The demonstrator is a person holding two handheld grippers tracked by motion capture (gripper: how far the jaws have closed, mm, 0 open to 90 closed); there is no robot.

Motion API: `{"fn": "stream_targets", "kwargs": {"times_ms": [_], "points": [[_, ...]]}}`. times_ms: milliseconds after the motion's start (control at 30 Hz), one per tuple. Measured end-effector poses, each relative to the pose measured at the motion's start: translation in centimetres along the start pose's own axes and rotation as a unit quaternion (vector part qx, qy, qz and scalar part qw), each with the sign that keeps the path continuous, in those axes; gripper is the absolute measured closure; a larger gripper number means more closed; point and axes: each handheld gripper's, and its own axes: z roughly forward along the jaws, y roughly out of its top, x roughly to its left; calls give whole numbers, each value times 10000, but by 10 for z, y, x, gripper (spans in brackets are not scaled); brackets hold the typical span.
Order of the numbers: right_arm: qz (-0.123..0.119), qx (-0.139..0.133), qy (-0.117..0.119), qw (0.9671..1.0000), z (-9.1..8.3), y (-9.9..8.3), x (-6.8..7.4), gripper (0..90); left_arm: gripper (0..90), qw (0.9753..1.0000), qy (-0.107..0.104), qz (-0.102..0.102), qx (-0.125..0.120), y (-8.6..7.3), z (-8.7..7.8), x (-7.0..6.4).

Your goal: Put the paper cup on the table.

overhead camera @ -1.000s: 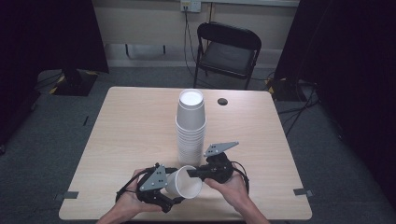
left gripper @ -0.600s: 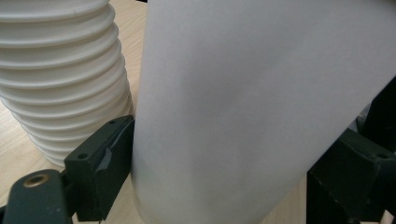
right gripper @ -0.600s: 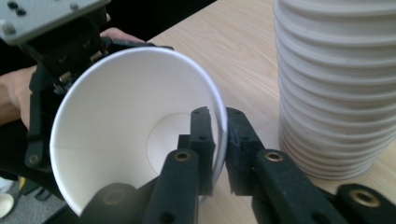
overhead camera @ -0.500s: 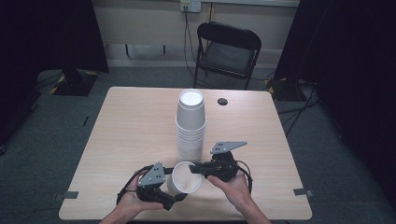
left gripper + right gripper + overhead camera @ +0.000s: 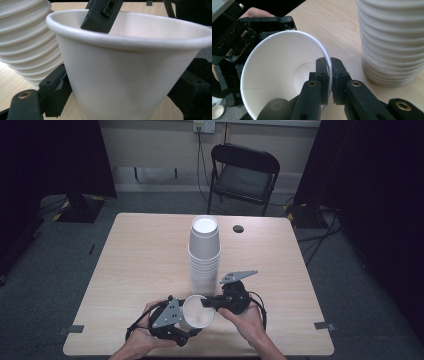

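A single white paper cup (image 5: 198, 311) lies tilted near the table's front edge, its mouth turned up and to the right. My left gripper (image 5: 186, 321) is shut around its body, with black jaws pressing both sides of the cup (image 5: 120, 75). My right gripper (image 5: 210, 304) is shut on the cup's rim (image 5: 287, 33), one jaw inside and one outside (image 5: 329, 66). The right gripper's inner jaw shows inside the cup in the left gripper view. A tall stack of white cups (image 5: 204, 252) stands upright just behind, also seen as ribbed rims (image 5: 392, 42).
The wooden table (image 5: 135, 255) has a small black round disc (image 5: 238, 228) at its far side. A black folding chair (image 5: 243, 175) stands behind the table. Hands hold both grippers at the front edge.
Hardly anything: the cup and both grippers have shifted only slightly near the front edge, and both holds stay as they were.
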Motion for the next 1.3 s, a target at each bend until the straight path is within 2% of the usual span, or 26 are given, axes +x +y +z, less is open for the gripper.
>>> {"fn": "stream_targets", "kwargs": {"times_ms": [100, 233, 333, 667, 867, 967, 1167, 1300], "points": [[-199, -187, -43, 9996, -1, 1, 2, 845, 157, 9996, -27, -238, -171, 1, -2, 1], [-253, -357, -4, 9990, -3, 3, 3, 823, 160, 9983, -42, -466, -334, 1, -3, 2], [-219, -419, 18, 9989, -4, 3, 3, 847, 157, 9994, 49, -265, -233, 1, -3, -1], [-115, -183, -88, 9997, 2, 3, 5, 855, 142, 9997, 73, -210, -39, 0, 0, -2], [-161, -161, -113, 9997, 3, 3, 7, 851, 144, 9997, 122, -217, -58, 1, 0, -3], [-153, -205, -95, 9996, 3, 3, 7, 843, 153, 9998, 115, -153, -61, 1, -1, -3], [-182, -393, 5, 9991, -3, 4, 6, 803, 154, 9995, 44, -298, -64, -2, -1, -1], [-236, -436, 48, 9988, -4, 4, 6, 851, 154, 9995, 10, -319, -20, -3, 0, 0]]}}
